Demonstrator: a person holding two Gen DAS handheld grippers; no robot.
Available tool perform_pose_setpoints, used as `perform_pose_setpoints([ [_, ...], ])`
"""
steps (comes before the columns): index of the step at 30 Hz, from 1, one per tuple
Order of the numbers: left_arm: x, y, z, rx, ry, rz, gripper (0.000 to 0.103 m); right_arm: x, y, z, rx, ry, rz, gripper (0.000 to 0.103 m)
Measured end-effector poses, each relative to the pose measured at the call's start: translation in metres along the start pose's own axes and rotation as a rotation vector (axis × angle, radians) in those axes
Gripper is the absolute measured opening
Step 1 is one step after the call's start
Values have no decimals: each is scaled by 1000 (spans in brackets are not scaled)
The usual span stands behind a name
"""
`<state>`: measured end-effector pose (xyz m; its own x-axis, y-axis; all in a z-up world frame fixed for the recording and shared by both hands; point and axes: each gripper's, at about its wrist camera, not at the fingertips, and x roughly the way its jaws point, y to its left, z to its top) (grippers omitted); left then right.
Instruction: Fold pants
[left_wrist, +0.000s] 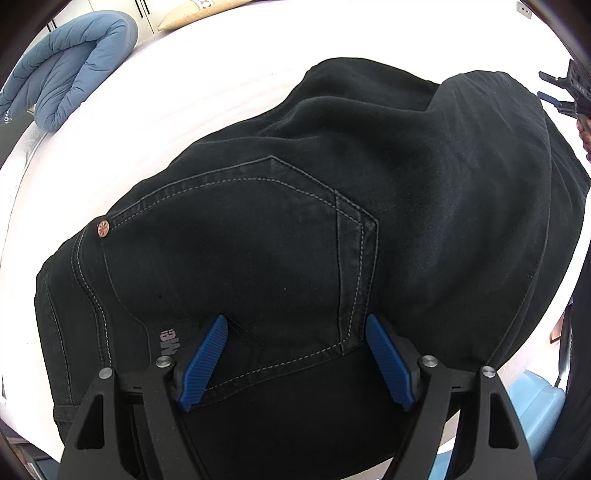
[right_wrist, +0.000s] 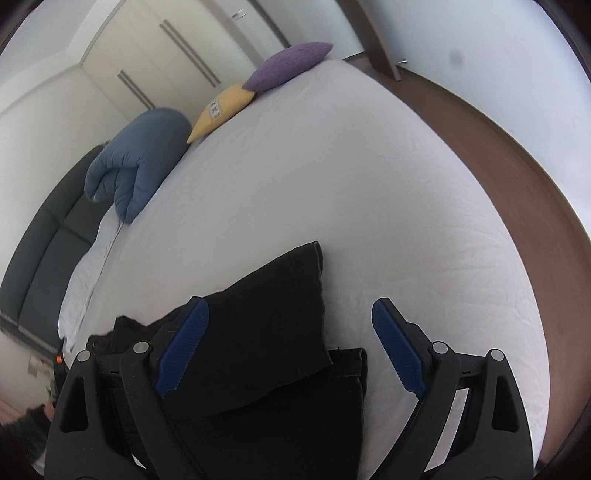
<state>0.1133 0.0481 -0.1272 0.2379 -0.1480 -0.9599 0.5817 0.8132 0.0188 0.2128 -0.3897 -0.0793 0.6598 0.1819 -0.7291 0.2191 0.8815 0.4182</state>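
Hovering over black pants (left_wrist: 295, 221) | left gripper (left_wrist: 295, 363) wide open, empty | right gripper (right_wrist: 291, 347) wide open, empty

A wide stretch of white bed sheet (right_wrist: 332, 192) lies bare beyond the folded black denim pants (right_wrist: 273, 332), open to the brown wooden bed frame (right_wrist: 509, 147). Past the pants, along the bed's far edge, a rolled blue quilted duvet (right_wrist: 140, 155), a yellow cushion (right_wrist: 221, 110) and a purple knitted cushion (right_wrist: 288, 64) stand in line.
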Motion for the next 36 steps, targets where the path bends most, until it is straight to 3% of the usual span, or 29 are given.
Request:
perform_pose_setpoints([
  [2,1,0,4,3,7,2,80,19,-8,-31,-57,53,4,84],
  [4,2,0,8,6,10,2,81,49,-1,-35,-141,155,-38,64],
  [5,2,-1,10,6,10,3,81,64,-1,-38,-175,192,-68,41],
  [6,2,-2,12,6,8,3,82,70,1,-39,-198,207,-95,33],
  [7,3,-1,13,4,5,3,82,72,2,-39,-199,206,-99,32],
  [8,3,0,13,4,2,3,82,71,2,-39,-190,198,-94,24],
  [10,3,1,11,1,-8,2,82,32,15,-37,-203,184,-95,17],
  [11,3,2,10,0,-13,2,82,12,24,-32,-208,181,-94,8],
  [14,2,3,8,4,-21,1,82,-26,60,-14,-228,211,-59,4],
  [16,0,5,1,9,-27,-3,82,-50,85,2,-237,222,-78,4],
  [18,-1,7,-4,12,-33,-4,83,-84,103,22,-173,224,-53,4],
  [21,-1,7,-7,11,-39,-6,83,-120,92,52,92,220,5,5],
  [23,-1,8,-8,12,-40,-6,83,-136,71,60,317,230,-39,5],
  [25,-2,8,-9,12,-41,-6,83,-148,48,53,426,254,-114,5],
  [26,-2,9,-10,11,-42,-6,83,-155,47,50,399,236,-153,5],
  [28,-3,9,-12,9,-48,-6,84,-160,48,36,291,218,-309,6],
  [29,-2,8,-12,8,-49,-6,84,-159,49,26,245,207,-328,6],
  [33,-2,9,-13,8,-45,-4,84,-151,43,-35,245,258,-161,6],
  [36,-1,7,-11,6,-43,-2,84,-148,38,-90,315,235,-102,6],
])
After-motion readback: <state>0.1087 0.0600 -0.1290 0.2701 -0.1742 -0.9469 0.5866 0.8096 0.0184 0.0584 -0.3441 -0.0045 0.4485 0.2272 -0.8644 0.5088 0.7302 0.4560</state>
